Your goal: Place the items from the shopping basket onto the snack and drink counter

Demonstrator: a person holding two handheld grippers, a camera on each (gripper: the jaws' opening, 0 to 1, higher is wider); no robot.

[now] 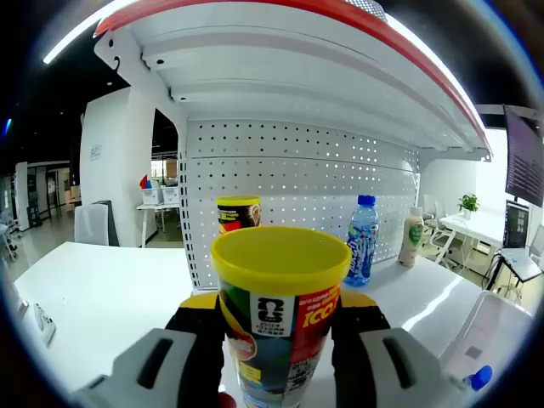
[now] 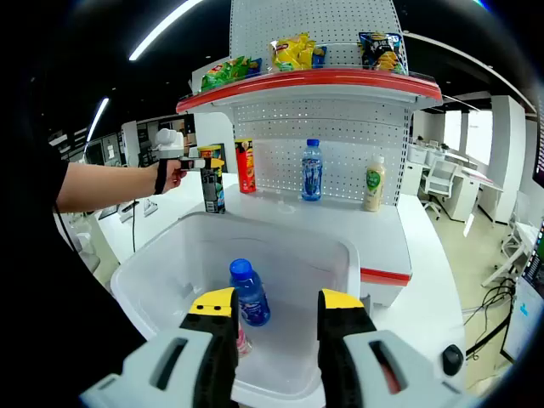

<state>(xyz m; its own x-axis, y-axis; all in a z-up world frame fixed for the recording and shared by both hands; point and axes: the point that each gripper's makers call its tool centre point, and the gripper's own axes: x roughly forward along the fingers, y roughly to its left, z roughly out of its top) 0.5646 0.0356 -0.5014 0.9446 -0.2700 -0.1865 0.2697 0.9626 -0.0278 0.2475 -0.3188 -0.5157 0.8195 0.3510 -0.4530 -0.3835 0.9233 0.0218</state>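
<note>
My left gripper (image 1: 280,316) is shut on a yellow-lidded snack cup (image 1: 280,263), held upright over the white counter (image 1: 102,297). Behind the cup, along the pegboard, stand a yellow-lidded tube (image 1: 238,212), a blue water bottle (image 1: 362,240) and a pale bottle (image 1: 412,238). My right gripper (image 2: 278,306) hangs open above the white basket (image 2: 161,280). A blue-capped bottle (image 2: 249,294) lies in the basket, with a small pinkish item (image 2: 244,342) partly hidden behind my left jaw. The right gripper view also shows the left gripper (image 2: 211,167) with the cup (image 2: 212,189), near the counter's left end.
A red-edged shelf (image 2: 314,78) overhangs the counter and carries snack bags (image 2: 293,53). The pegboard back wall (image 1: 297,170) closes off the rear. A person's forearm (image 2: 106,185) reaches in from the left. Office desks and chairs (image 2: 442,178) stand to the right.
</note>
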